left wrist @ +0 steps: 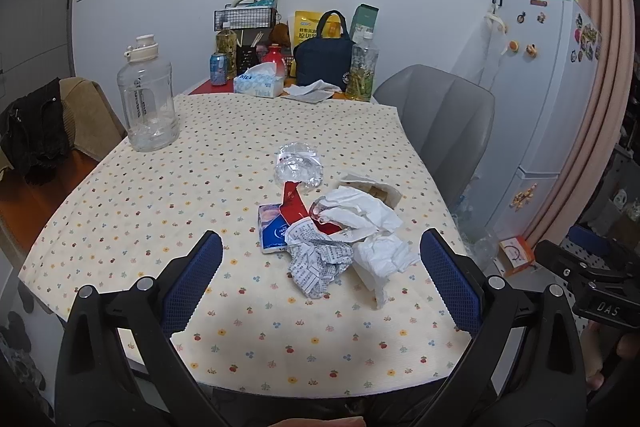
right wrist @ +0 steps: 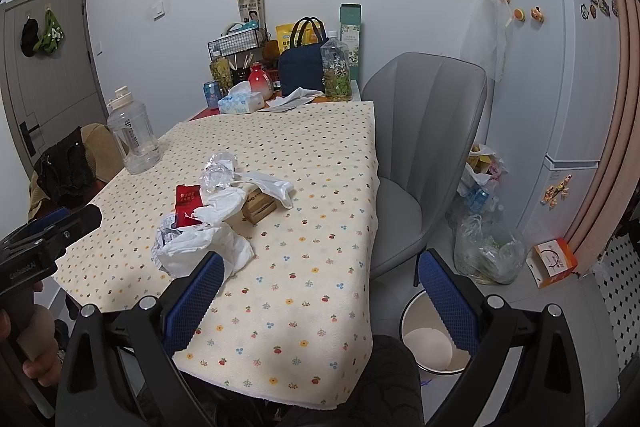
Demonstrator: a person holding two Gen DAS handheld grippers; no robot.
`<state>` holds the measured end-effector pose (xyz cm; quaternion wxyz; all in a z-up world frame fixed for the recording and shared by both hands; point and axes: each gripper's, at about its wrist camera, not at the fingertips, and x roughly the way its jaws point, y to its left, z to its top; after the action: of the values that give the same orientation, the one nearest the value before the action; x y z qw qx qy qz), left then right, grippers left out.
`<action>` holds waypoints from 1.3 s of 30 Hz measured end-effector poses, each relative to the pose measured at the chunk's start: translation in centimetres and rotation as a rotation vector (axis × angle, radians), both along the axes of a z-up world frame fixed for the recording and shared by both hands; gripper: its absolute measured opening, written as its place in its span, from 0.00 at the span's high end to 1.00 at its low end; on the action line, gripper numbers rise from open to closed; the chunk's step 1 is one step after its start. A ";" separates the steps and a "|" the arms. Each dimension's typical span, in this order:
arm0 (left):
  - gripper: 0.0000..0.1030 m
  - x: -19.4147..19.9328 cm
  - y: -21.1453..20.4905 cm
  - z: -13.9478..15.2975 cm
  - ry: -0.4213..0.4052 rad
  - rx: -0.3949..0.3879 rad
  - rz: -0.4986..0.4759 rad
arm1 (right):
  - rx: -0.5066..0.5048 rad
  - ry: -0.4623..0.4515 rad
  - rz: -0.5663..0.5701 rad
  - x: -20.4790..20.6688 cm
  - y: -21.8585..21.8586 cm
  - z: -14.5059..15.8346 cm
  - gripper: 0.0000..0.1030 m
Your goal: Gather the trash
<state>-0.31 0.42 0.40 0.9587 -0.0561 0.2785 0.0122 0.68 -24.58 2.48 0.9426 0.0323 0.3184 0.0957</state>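
Observation:
A heap of trash lies on the flowered tablecloth: crumpled white tissues, a printed paper wad, a red wrapper, a small blue-and-white pack and crushed clear plastic. My left gripper is open and empty, just short of the heap. In the right wrist view the heap lies left of my right gripper, which is open and empty above the table's near right corner. A white waste bin stands on the floor below it.
A clear water jug stands at the table's left. Bottles, a tissue box and a navy bag crowd the far end. A grey chair is at the table's right side. Filled plastic bags and a fridge are beyond.

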 end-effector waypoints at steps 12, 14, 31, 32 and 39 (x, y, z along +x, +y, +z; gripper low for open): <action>0.05 -0.2 2.2 0.2 -0.032 -0.047 -0.021 | 0.025 -0.005 0.072 0.2 1.1 0.4 0.07; 0.05 -0.1 3.0 0.1 -0.032 -0.060 -0.012 | 0.029 -0.009 0.101 0.3 1.7 0.4 0.07; 0.06 1.6 8.3 -3.9 0.044 -0.122 0.052 | 0.043 0.132 0.377 3.2 11.2 -3.5 0.25; 0.07 1.6 8.5 -4.2 0.049 -0.123 0.056 | 0.040 0.142 0.387 3.6 11.7 -4.0 0.30; 0.11 2.7 8.9 -6.1 0.097 -0.149 0.050 | 0.034 0.259 0.417 5.7 13.4 -7.2 0.90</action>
<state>2.41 9.31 -5.67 0.9367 -0.1335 0.3232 0.0183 6.43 -11.19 -4.70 0.8530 -0.0063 0.4349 0.2886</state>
